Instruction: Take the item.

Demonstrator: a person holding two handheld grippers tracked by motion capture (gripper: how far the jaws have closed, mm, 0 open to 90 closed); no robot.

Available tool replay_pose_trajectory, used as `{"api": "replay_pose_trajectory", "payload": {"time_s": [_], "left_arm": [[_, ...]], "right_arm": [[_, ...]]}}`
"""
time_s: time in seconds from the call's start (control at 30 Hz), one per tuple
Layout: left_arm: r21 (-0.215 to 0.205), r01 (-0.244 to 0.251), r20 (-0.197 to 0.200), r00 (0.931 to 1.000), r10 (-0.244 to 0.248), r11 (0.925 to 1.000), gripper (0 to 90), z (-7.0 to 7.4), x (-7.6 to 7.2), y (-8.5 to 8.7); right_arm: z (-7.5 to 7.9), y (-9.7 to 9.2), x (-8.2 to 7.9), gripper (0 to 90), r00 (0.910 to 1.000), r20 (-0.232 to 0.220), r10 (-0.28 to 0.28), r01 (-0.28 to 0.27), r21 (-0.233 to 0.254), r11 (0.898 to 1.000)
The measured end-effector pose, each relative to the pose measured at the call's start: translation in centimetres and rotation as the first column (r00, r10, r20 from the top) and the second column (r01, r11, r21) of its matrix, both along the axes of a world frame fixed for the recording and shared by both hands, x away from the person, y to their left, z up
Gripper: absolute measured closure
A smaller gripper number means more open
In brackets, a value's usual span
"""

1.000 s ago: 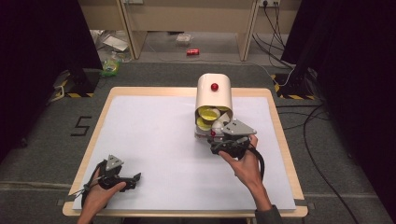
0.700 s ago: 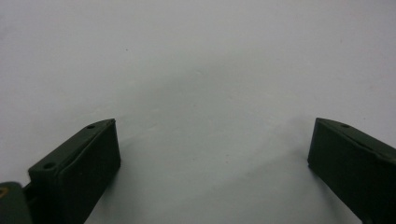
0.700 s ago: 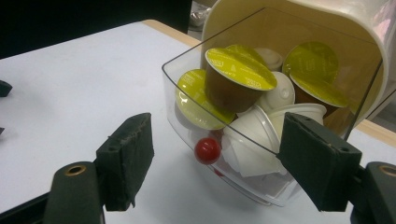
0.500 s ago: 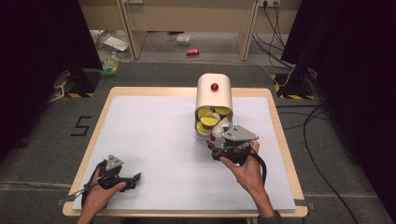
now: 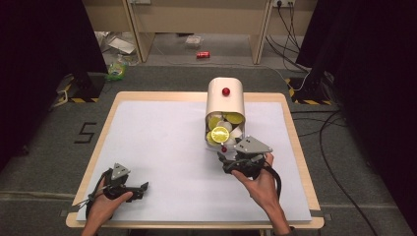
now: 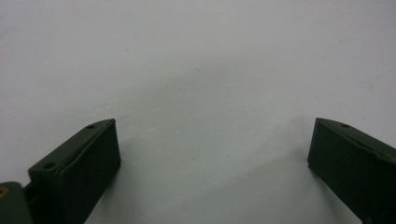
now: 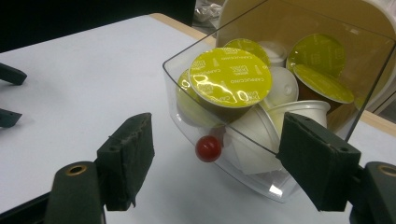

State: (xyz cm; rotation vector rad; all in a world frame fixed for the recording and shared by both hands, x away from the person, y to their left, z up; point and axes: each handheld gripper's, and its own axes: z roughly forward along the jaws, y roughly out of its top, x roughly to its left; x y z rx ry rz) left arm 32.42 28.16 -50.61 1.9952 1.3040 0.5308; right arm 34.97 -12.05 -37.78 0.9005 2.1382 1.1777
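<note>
A cream capsule dispenser [image 5: 225, 101] lies on the white table top [image 5: 162, 147], with its clear drawer [image 5: 223, 133] pulled out toward me. The drawer [image 7: 187, 88] holds several capsules, some with yellow-green foil lids [image 7: 229, 77], some white. A small red knob [image 7: 208, 148] sits on the drawer's front. My right gripper [image 5: 224, 158] faces that front, open. Its jaws have just been closing a little; the knob stands between and slightly ahead of them, untouched. My left gripper [image 5: 144, 187] rests open and empty [image 6: 212, 149] at the table's front left.
A second red knob [image 5: 225, 91] marks the dispenser's top. The table's wooden rim [image 5: 295, 142] runs close to the right of the dispenser. Cables, a can [image 5: 202, 54] and litter lie on the floor beyond the table. My left gripper's jaws [image 7: 10, 95] show far off.
The drawer has come further out of the dispenser, showing more capsules. My right gripper has drawn back slightly toward me. The left gripper has stayed put.
</note>
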Motion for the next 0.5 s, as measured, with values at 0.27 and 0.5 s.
{"api": "replay_pose_trajectory", "payload": {"time_s": [0.27,0.5], "left_arm": [[0.000,0.000,0.000,1.0000,0.000,1.0000,1.6,0.00,0.00,0.00],[0.000,0.000,0.000,1.0000,0.000,1.0000,1.6,0.00,0.00,0.00]], "right_arm": [[-0.18,-0.15,-0.63,27.5,0.9999,-0.010,0.012,-0.012,-0.004,1.000],[-0.35,-0.30,-1.11,28.5,0.9997,-0.018,0.016,-0.016,-0.003,1.000]]}}
